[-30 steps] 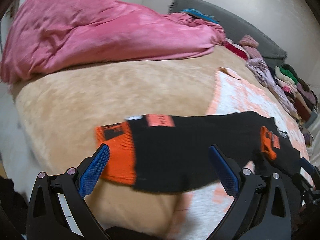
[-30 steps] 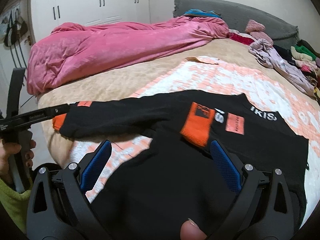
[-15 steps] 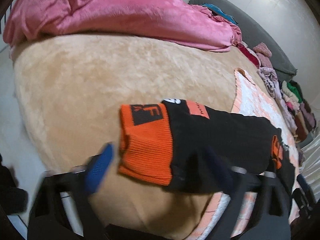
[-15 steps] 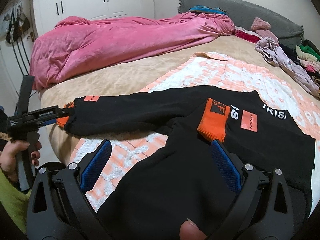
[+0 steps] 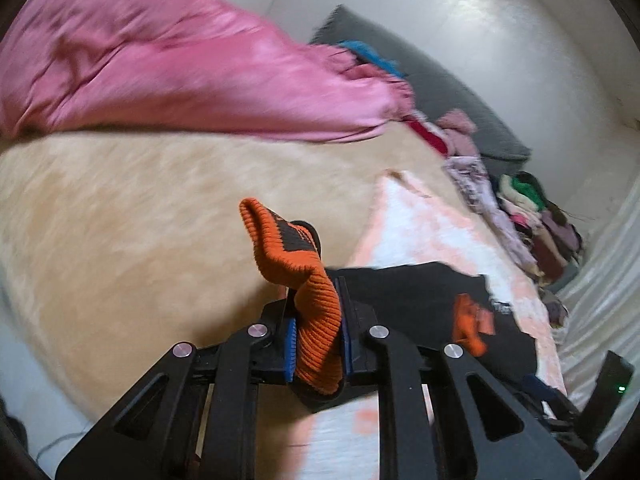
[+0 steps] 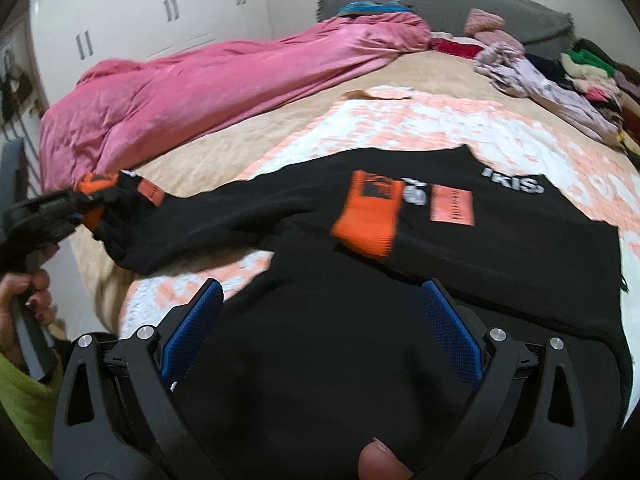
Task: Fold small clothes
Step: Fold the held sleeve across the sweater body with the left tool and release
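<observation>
Sweater: black knit sweater [image 6: 320, 340] with orange ribbed cuffs, spread front-up on a peach-and-white mat [image 6: 400, 128] over the tan bedspread [image 5: 120, 220].
Left sleeve: stretched out toward the left edge of the bed, its cuff [image 5: 316, 320] lifted off the bedspread.
Left gripper: left gripper [image 5: 318, 344] has just been closing and its blue pads now pinch the orange cuff; the free end of the cuff flops up and over above the jaws. In the right wrist view the same gripper [image 6: 52, 216] sits at the far left with a hand [image 6: 24, 300] on its handle.
Body: lies flat in the middle of the mat, no big wrinkles.
Right sleeve: already laid across the chest, its cuff [image 6: 368, 216] just beside a peach patch [image 6: 452, 204] and white lettering.
Right gripper: right gripper [image 6: 320, 328] hovers over the lower body panel, jaws wide apart, nothing between the pads.
Right side of bed: a pile of other clothes [image 6: 560, 76], well apart from the sweater.
Handling: I judge the knit light, soft and limp; it will sag and stretch, so a sleeve carried by one point trails behind.
Where to grip: the ribbed cuff is the thickest, least slippery spot; for the body, the hem corners or shoulder seams look best.
</observation>
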